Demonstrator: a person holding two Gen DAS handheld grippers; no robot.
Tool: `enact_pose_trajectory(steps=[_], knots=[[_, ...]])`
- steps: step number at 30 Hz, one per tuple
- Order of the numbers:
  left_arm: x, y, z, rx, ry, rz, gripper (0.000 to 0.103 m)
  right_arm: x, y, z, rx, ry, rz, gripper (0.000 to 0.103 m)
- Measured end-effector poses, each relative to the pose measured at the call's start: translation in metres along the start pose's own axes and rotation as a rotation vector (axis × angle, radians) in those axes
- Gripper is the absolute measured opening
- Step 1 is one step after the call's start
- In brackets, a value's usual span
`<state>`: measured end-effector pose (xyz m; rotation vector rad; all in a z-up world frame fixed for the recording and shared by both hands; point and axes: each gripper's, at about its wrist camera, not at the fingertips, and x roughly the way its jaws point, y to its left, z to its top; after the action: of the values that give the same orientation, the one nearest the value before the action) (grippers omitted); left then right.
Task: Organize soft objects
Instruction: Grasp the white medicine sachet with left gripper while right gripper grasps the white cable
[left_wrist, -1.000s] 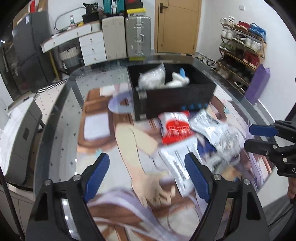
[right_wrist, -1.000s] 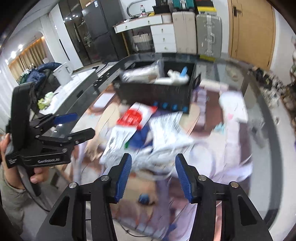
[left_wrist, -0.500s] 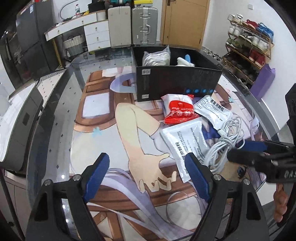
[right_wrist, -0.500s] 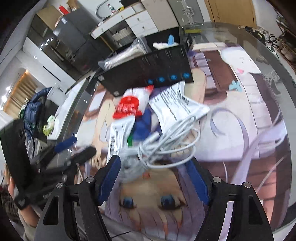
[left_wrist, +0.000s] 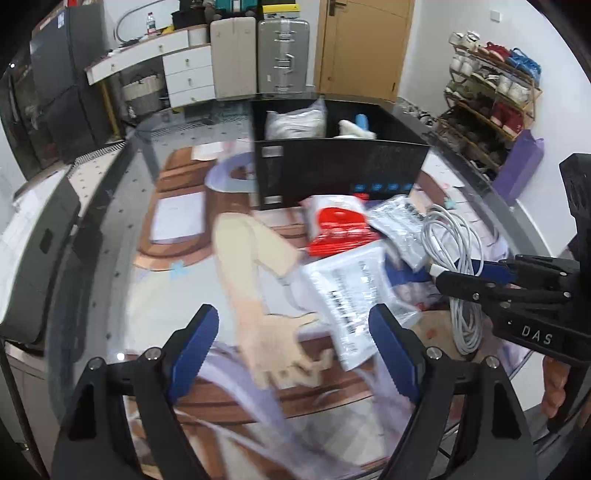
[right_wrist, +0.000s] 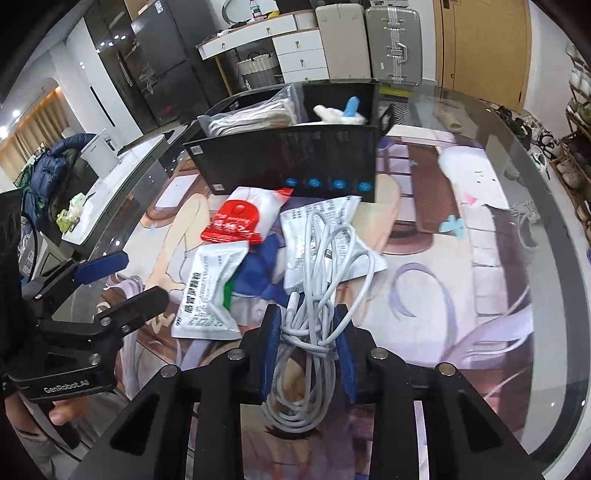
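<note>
My right gripper (right_wrist: 306, 325) is shut on a coiled white cable (right_wrist: 325, 258), whose loops lie over a silver packet (right_wrist: 343, 236); the cable also shows in the left wrist view (left_wrist: 456, 254). A red and white packet (right_wrist: 243, 218) and a white packet (right_wrist: 210, 291) lie beside it in front of the black box (right_wrist: 295, 162), which holds a bagged white item (right_wrist: 251, 114) and a white and blue soft thing (right_wrist: 343, 110). My left gripper (left_wrist: 291, 343) is open and empty above the table, left of the white packet (left_wrist: 354, 295).
The glass table (right_wrist: 517, 332) carries a printed anime mat. Its curved edge runs along the right. Suitcases (left_wrist: 258, 55), drawers and a door stand behind; a shoe rack (left_wrist: 491, 96) is at the right.
My right gripper has closed on the white cable, which lay loose between its open fingers half a second ago. The left gripper has shifted a little and stays open.
</note>
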<state>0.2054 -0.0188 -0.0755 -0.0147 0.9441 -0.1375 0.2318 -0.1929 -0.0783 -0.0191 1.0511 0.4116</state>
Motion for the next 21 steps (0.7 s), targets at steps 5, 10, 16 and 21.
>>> enact_pose_trajectory(steps=[5, 10, 16, 21], knots=[[0.016, -0.022, 0.012, -0.009, -0.011, 0.025, 0.084, -0.001, -0.012, -0.004, 0.013, 0.007, -0.001, 0.029], [0.041, -0.038, 0.017, 0.016, 0.048, 0.066, 0.084, 0.004, -0.011, -0.007, 0.010, 0.013, 0.011, 0.029], [0.040, -0.032, 0.008, 0.054, 0.083, 0.069, 0.070, 0.005, -0.009, -0.011, 0.005, 0.024, 0.027, 0.029], [0.033, -0.017, 0.003, 0.060, 0.085, 0.033, 0.059, 0.008, 0.009, -0.013, -0.044, 0.033, 0.048, 0.029]])
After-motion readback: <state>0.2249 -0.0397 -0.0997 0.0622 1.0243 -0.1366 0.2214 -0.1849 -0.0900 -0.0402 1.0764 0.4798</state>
